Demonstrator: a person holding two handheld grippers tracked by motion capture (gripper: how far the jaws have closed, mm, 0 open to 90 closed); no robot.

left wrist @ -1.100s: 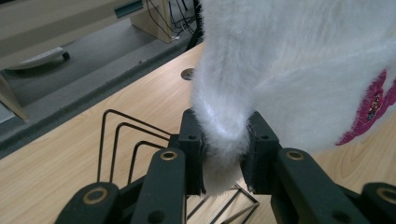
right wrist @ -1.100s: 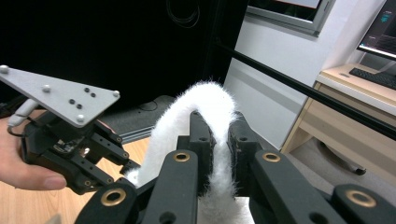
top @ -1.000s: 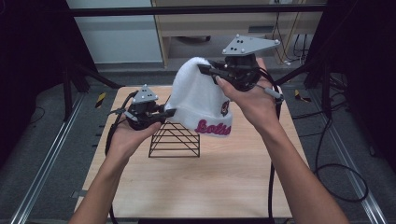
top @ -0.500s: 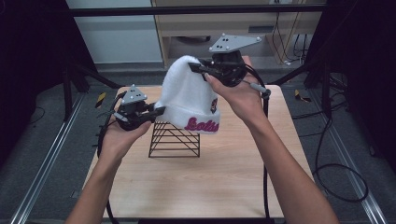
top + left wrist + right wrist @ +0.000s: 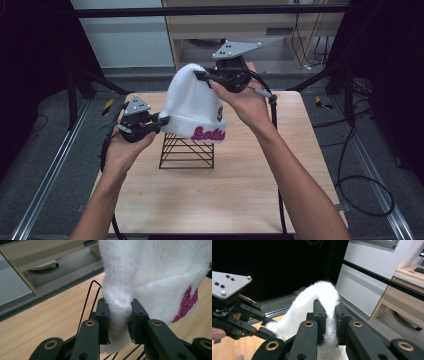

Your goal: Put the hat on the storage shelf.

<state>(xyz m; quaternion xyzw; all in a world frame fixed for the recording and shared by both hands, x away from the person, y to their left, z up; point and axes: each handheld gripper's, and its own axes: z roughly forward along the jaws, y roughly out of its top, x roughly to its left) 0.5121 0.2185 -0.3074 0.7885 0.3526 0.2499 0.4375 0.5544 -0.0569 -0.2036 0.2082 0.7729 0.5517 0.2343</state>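
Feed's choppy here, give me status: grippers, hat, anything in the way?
Left gripper shut on hat brim. Right gripper shut on its top. Hat held over wire rack, nothing blocking.

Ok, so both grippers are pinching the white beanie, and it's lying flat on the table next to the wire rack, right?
Not quite. Both the left gripper and the right gripper do pinch the white beanie, but the high view shows it held up in the air over the black wire rack, not lying flat on the table.

One white knit hat (image 5: 192, 107); one black wire rack (image 5: 186, 150) on one wooden surface (image 5: 235, 190); two grippers, the left gripper (image 5: 159, 121) and the right gripper (image 5: 200, 76); two hands.
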